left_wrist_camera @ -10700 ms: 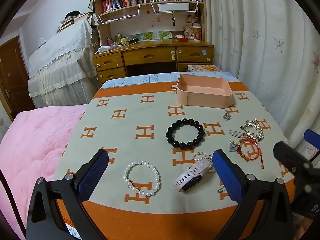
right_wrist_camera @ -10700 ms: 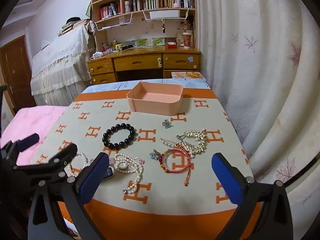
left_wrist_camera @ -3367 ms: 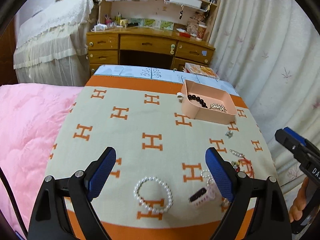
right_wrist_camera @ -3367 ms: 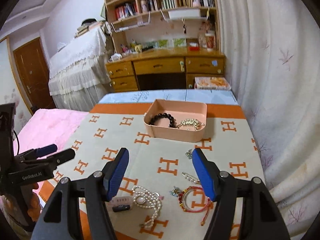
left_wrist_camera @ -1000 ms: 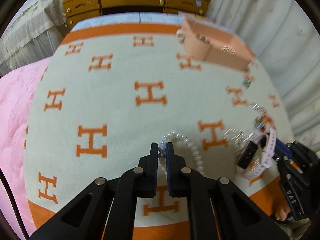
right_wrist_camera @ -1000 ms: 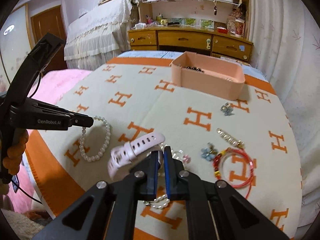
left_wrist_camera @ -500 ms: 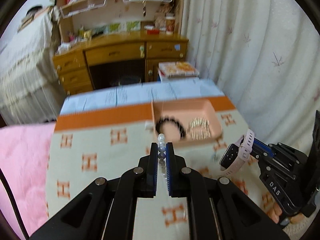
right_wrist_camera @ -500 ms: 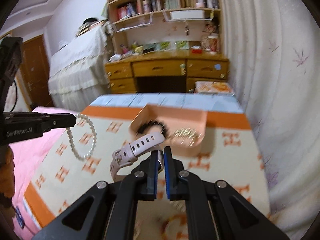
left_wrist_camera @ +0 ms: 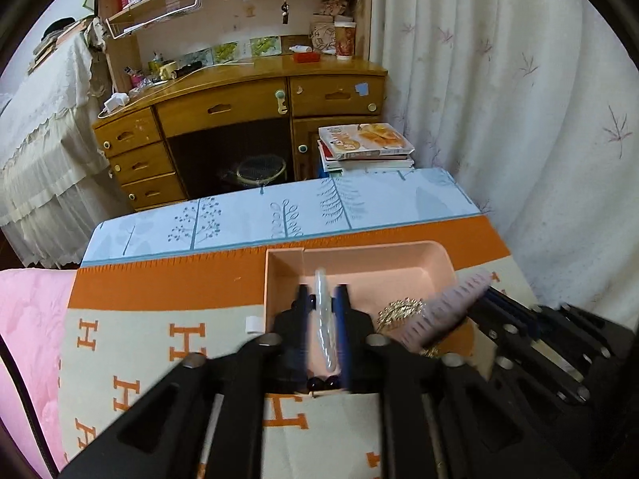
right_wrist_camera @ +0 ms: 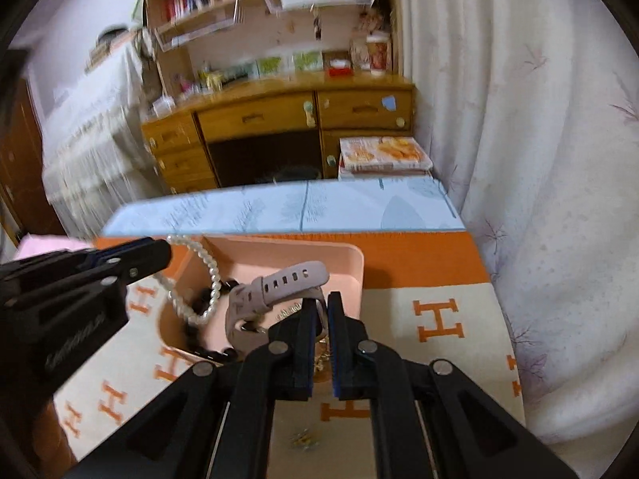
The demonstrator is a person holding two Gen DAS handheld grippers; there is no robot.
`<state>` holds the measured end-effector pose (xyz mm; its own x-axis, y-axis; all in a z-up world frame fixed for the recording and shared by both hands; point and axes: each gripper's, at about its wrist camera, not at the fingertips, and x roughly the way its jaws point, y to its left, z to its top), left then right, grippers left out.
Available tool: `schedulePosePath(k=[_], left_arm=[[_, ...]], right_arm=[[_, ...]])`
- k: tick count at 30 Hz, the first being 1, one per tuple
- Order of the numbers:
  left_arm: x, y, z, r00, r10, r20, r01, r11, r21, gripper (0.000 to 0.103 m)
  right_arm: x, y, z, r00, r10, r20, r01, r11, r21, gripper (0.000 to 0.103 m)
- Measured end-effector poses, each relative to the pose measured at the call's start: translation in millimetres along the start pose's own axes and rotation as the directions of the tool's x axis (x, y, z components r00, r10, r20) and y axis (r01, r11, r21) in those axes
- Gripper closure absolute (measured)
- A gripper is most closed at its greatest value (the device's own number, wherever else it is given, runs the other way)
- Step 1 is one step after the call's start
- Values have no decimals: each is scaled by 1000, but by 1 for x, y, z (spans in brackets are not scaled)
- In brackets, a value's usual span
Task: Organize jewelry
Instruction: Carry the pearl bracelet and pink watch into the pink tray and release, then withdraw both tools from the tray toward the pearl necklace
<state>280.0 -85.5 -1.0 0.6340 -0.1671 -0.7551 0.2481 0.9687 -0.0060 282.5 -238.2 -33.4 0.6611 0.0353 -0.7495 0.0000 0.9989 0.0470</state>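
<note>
A pink tray (left_wrist_camera: 415, 251) (right_wrist_camera: 351, 255) sits on the orange-and-cream H-pattern cloth (left_wrist_camera: 131, 343). My left gripper (left_wrist_camera: 322, 299) (right_wrist_camera: 165, 249) is shut on a white pearl bracelet (left_wrist_camera: 323, 319) (right_wrist_camera: 203, 279) and holds it over the tray's left part. My right gripper (right_wrist_camera: 320, 311) is shut on a pale pink watch (right_wrist_camera: 275, 283) (left_wrist_camera: 447, 307), held over the tray's right part. A black bead bracelet (right_wrist_camera: 195, 331) (left_wrist_camera: 321, 384) and a gold bracelet (left_wrist_camera: 401, 311) lie in the tray.
A small flower charm (right_wrist_camera: 303, 439) lies on the cloth near me. Beyond the table stand a wooden desk (left_wrist_camera: 239, 107) with drawers, a stack of books (left_wrist_camera: 363, 147), a white curtain (left_wrist_camera: 519, 99) on the right and a pink bedspread (left_wrist_camera: 24, 319) on the left.
Both grippers have moved forward from above the cloth to just over the tray, each still holding its item. The pearl bracelet and the watch now hang over the tray's inside.
</note>
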Motion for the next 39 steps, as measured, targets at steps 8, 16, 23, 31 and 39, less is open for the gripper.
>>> schedulePosePath(k=[8,16,23,31,39], left_arm=[[-47,29,-27,993,44,111,-39,998,-48,16],[-85,58,-62,993,37,110,-24,993,-116,15],[-130,63,-89,986,61,157,-40,990,-134,15],[-184,56,-119,976,37,215,-5,989,-145,15],[-218,35,-158,971,56,231,-36,995,-93,15]], right_arm=[[8,30,-7,999,-47,-10,46,995,-93,64],[-30,42,-21,999,-10,49,15,995,-94,52],[-97,47,-40,988,65,138,-54,995,-87,52],[-167,48,-73,969,111,221,-89,990,-105,52],[-209,49,-117,961,121,250,-90,987,-131,52]])
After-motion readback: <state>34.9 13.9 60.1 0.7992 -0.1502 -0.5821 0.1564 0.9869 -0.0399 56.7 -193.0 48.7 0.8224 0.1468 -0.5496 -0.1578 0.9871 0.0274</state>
